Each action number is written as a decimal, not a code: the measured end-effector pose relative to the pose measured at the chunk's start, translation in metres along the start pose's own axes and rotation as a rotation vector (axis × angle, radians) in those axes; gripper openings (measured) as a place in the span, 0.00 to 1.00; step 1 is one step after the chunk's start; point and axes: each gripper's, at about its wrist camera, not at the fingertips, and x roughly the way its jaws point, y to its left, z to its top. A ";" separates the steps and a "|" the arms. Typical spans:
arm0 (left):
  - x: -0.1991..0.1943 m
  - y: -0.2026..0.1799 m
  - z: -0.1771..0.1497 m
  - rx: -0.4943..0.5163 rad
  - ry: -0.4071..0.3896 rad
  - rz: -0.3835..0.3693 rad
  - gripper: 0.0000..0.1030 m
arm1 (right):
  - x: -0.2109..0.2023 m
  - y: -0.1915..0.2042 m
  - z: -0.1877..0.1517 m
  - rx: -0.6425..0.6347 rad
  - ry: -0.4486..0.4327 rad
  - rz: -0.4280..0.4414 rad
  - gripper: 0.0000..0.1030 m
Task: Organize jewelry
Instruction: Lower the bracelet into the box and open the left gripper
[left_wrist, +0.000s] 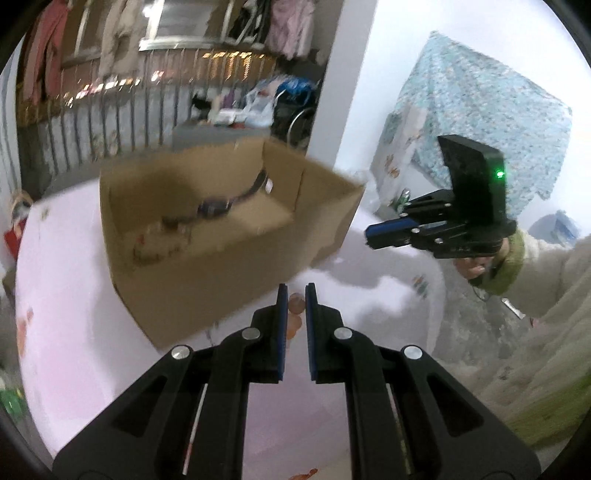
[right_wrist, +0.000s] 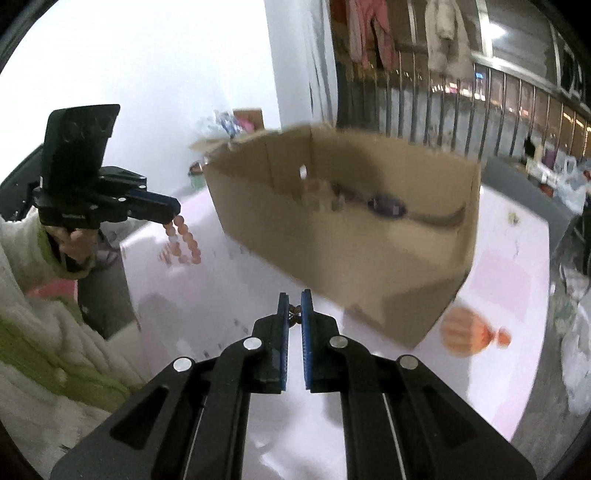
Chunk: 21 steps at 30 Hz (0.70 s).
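Pinching a strand of peach-pink beads (right_wrist: 183, 240) between nearly closed left fingers (right_wrist: 173, 218); strand dangling free above the pale pink worktop (right_wrist: 498, 288), just short of the near left corner of the cardboard box (right_wrist: 332, 251). Left gripper (left_wrist: 295, 295) seen in its own view with beads showing in the narrow gap. Right gripper (right_wrist: 294, 302) closed tight on a small dark, knotted item (right_wrist: 294, 314), too blurred to identify. Right gripper (left_wrist: 373, 233) held aloft beside the right box wall, clear of it. Box open-topped, walls upright, holding a dark wristwatch (right_wrist: 388, 207) and blurred small pieces. Orange patterned item (right_wrist: 465, 332) lying right of the box. Open worktop in front of the box, narrower strips at both sides.
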 end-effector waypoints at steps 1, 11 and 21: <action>-0.006 -0.001 0.009 0.014 -0.012 -0.001 0.08 | -0.004 0.000 0.008 -0.009 -0.017 0.004 0.06; 0.020 0.025 0.101 0.105 -0.012 0.055 0.08 | 0.008 -0.044 0.074 -0.071 -0.076 -0.030 0.06; 0.118 0.071 0.095 0.041 0.232 0.114 0.10 | 0.065 -0.083 0.068 -0.034 0.051 -0.049 0.08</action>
